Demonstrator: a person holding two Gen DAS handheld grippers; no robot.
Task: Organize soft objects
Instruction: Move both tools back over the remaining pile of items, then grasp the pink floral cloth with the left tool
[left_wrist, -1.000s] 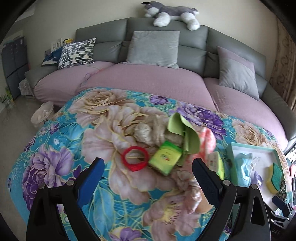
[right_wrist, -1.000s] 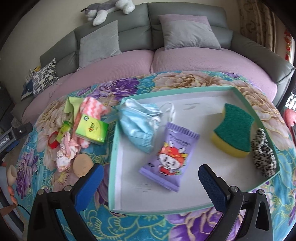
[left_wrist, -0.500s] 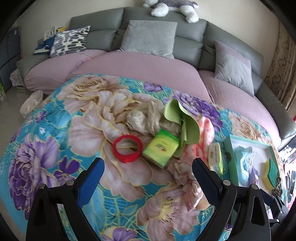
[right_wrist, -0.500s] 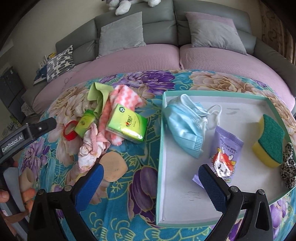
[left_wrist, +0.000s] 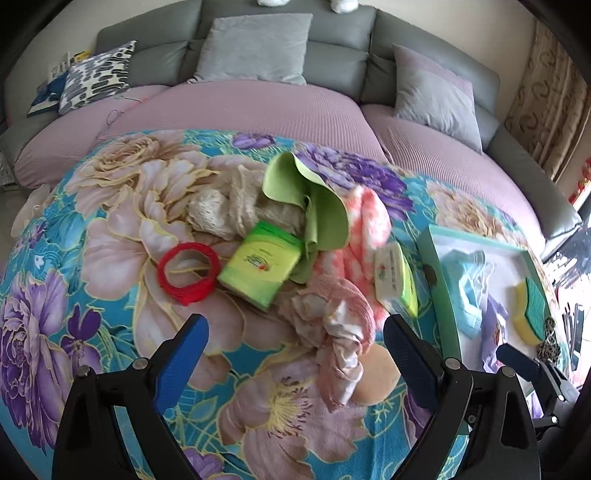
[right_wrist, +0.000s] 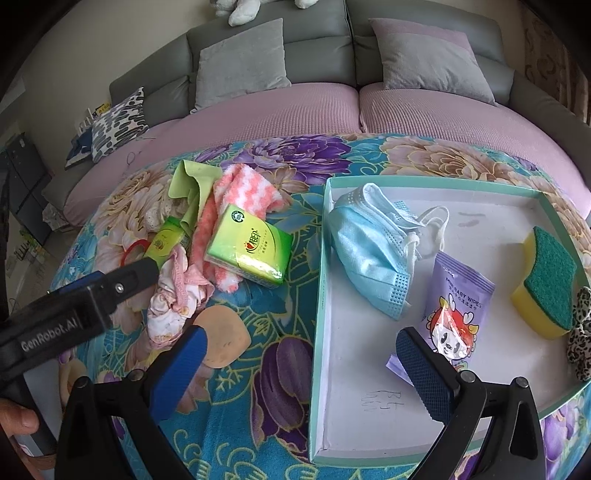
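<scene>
A pile of soft things lies on the floral cloth: a green cloth (left_wrist: 310, 199), a pink striped towel (left_wrist: 364, 236), a knotted pink rag (left_wrist: 340, 332), a cream knit (left_wrist: 229, 210), two green tissue packs (left_wrist: 262, 269) (right_wrist: 249, 247), a red ring (left_wrist: 188, 269) and a tan sponge pad (right_wrist: 221, 343). My left gripper (left_wrist: 295, 358) is open, just short of the pink rag. My right gripper (right_wrist: 303, 369) is open over the left rim of the teal tray (right_wrist: 317, 317), which holds a blue mask (right_wrist: 369, 243), purple wipes (right_wrist: 458, 306), a yellow-green sponge (right_wrist: 546, 284) and a leopard scrunchie (right_wrist: 580, 332).
A grey and mauve sofa (left_wrist: 258, 107) with cushions curves behind the table. The left gripper's body (right_wrist: 74, 317) reaches in from the left in the right wrist view. A curtain (left_wrist: 546, 103) hangs at the right.
My left gripper has moved forward and down toward the pile. My right gripper has shifted left from over the tray's middle to its left rim.
</scene>
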